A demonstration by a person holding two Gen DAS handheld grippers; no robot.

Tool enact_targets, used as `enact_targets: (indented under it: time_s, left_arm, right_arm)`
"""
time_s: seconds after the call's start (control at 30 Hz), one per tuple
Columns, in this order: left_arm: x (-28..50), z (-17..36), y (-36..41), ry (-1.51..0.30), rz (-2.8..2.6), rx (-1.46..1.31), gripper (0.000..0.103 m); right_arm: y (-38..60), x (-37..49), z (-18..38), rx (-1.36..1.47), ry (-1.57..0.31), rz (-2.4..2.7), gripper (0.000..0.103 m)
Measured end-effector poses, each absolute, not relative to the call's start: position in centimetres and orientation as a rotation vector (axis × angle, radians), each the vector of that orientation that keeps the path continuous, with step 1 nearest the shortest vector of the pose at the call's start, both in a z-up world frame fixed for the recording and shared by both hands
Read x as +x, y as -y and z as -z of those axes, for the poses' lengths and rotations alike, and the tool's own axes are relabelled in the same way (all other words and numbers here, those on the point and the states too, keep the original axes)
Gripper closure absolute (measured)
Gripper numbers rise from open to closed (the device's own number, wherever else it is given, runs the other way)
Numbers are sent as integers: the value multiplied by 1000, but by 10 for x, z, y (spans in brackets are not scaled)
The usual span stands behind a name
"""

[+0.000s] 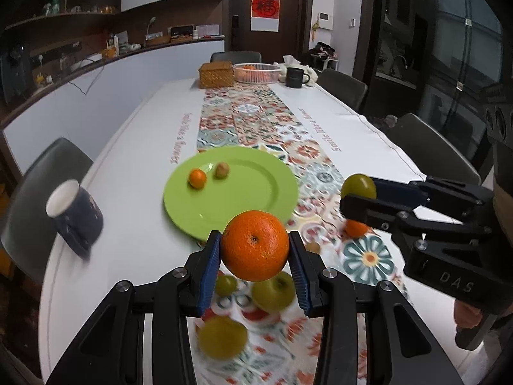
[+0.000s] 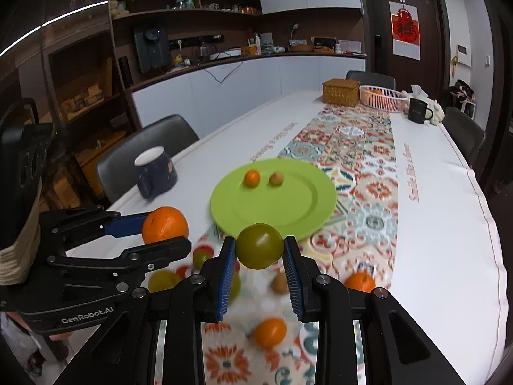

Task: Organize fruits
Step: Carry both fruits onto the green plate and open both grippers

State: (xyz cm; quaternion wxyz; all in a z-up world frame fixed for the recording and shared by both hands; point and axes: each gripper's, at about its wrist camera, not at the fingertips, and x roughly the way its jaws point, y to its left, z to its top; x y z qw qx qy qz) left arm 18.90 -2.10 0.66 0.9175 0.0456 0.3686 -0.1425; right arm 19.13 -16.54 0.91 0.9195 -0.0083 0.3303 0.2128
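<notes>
Fruit in transit toward the green plate (image 1: 275,192). An orange (image 1: 255,245) is clamped between the blue pads of the left gripper (image 1: 255,250), raised clear of the tabletop (image 1: 134,147); a green fruit (image 2: 259,245) is pinched likewise in the right gripper (image 2: 259,250). Both are held by their widest part, presumably so that neither rolls out. A small orange fruit (image 1: 197,178) and a brownish one (image 1: 221,170) already lie on the plate's far left part, leaving most of its well free. Several more fruits lie loose on the patterned runner (image 1: 256,122) below the grippers. A dark mug (image 1: 75,216) stands left of the plate, near the tabletop's edge; the approach from the near side appears unobstructed.
</notes>
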Motion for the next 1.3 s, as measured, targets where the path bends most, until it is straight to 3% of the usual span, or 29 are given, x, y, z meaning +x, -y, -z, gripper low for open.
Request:
enact_targets:
  time_s: [0.53, 1.13, 1.3]
  left_arm:
    - [286, 7, 13, -814, 261, 139, 62]
    - [347, 76, 13, -1032, 259, 161, 62]
    - [341, 68, 13, -1004, 232, 185, 48]
  right_arm:
    - [141, 294, -10, -51, -768, -389, 72]
    - [127, 366, 65, -20, -1015, -351, 72]
    - [128, 362, 65, -28, -1004, -333, 70]
